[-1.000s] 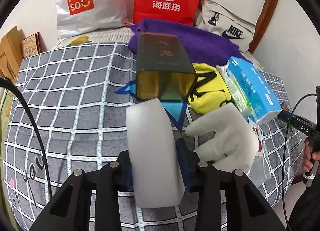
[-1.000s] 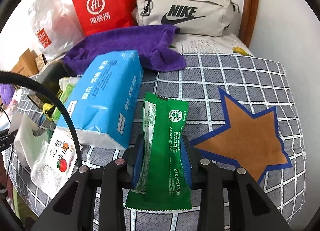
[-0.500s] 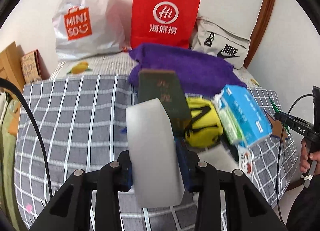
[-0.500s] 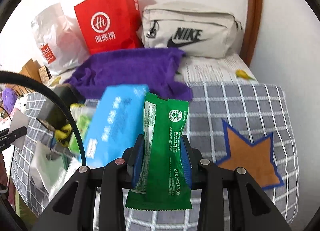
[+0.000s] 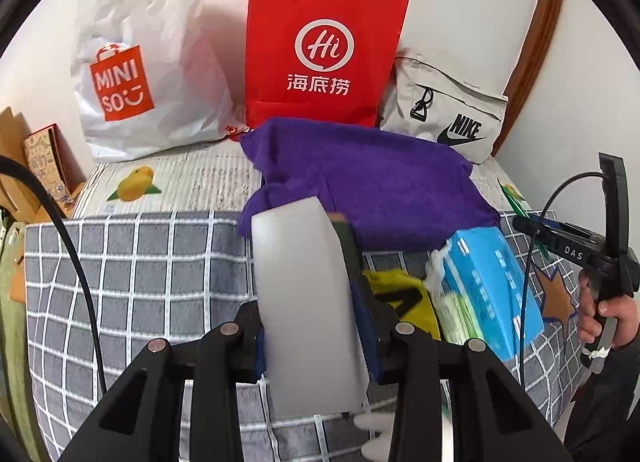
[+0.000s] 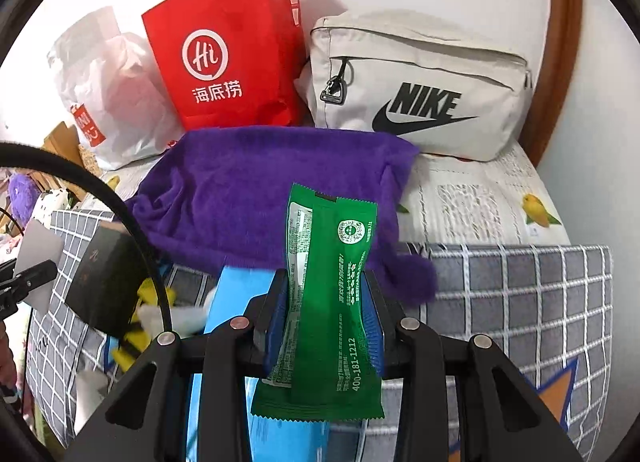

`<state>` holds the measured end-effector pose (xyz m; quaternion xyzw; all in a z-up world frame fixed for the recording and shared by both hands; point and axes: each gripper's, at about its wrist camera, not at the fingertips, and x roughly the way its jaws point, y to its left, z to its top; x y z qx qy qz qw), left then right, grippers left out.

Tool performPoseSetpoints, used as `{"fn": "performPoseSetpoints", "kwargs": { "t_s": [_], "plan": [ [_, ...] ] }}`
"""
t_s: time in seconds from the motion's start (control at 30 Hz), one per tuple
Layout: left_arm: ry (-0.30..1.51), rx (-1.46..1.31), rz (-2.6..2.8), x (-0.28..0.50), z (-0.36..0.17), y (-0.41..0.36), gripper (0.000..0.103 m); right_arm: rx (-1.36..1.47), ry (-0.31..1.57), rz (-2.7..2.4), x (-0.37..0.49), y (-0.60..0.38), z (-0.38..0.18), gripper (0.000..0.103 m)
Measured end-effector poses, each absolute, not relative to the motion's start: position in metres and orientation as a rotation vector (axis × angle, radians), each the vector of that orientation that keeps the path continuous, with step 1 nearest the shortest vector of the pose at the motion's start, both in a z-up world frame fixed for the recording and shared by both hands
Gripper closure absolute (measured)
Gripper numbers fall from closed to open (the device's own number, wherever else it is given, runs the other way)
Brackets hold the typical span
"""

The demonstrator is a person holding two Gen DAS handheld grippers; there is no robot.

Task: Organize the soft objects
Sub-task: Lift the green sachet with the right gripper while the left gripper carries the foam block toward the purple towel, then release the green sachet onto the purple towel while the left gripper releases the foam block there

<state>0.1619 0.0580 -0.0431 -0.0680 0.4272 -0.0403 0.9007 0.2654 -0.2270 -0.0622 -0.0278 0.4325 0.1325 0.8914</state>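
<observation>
Foam pad [image 5: 308, 310] clamped in my left gripper [image 5: 316, 342], green sachet [image 6: 328, 314] in right gripper [image 6: 326, 326]; neither placed, bed pile unsorted.

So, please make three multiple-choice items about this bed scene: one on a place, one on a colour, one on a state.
1. Where does the red bag stand?
A. between the white bag and the Nike bag
B. on the floor
C. on top of the blue pack

2. What colour is the towel?
A. yellow
B. purple
C. grey

3. What is the right gripper doing?
A. it is open with nothing between its pads
B. it is shut on the green packet
C. it is shut on the towel

Answers: 1 A, the left view shows the red bag with one bag at each side. 2 B, both views show it purple. 3 B, the blue pads press on the packet from both sides.
</observation>
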Motion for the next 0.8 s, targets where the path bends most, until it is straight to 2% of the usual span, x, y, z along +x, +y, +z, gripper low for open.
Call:
{"fn": "performPoseSetpoints", "kwargs": {
  "t_s": [0.23,0.53,0.8],
  "plan": [
    [0.906,-0.134,-0.087,0.198,-0.044,0.059,0.068,-0.059,0.942,0.295,0.315,-0.215,-0.072,0.068],
    [0.928,-0.145,-0.079,0.224,-0.05,0.063,0.068,-0.129,1.047,0.311,0.387,-0.189,-0.113,0.068],
    [0.96,-0.141,-0.102,0.247,-0.06,0.065,0.068,-0.121,1.149,0.318,0.411,-0.191,-0.136,0.066]
  ]
}}
